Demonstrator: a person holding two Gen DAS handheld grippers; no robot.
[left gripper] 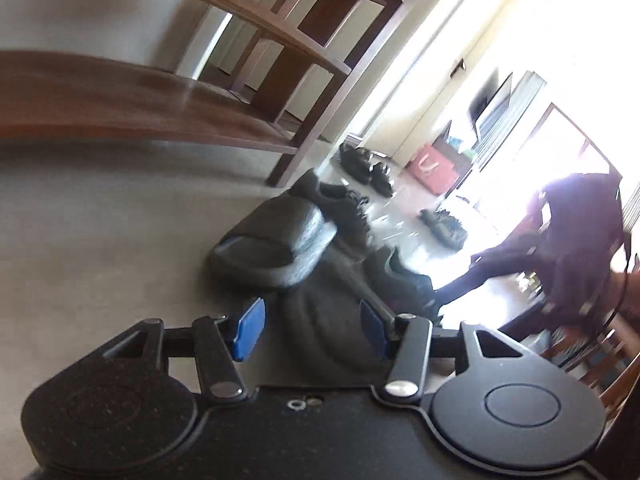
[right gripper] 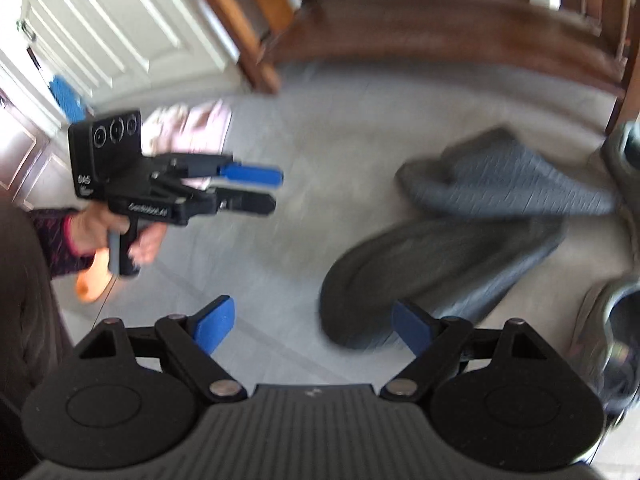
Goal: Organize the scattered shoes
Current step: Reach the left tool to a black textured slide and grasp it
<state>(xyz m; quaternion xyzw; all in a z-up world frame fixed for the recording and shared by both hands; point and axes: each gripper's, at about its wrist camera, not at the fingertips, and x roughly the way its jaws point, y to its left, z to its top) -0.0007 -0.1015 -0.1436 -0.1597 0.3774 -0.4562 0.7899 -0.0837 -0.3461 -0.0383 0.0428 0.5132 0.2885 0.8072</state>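
Dark grey slippers (right gripper: 444,276), one with a fine ribbed pattern (right gripper: 516,184), lie at centre right on pale grey floor (right gripper: 320,128). Blue pads (right gripper: 212,330) tip black grippers; brown wooden shelving (left gripper: 120,96) fills the upper left; a red bag (left gripper: 430,168) glows at right.

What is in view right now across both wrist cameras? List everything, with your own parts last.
Slippers: two, dark grey, on the floor just ahead of the right gripper, one lying partly across the other.
Other shoes: several, dark, scattered further along the floor; too blurred to count.
Wooden shelf: one, brown, low above the floor, nothing on it.
Bag: one, red, far end of the room.
Pink cloth: one, on the floor behind the left gripper.
Cabinet doors: white, far left.
Floor: grey.
Left gripper: black, blue fingers, open, over a slipper, not gripping.
Right gripper: black, blue fingers, open, empty.
Hand: holds the left gripper's handle.
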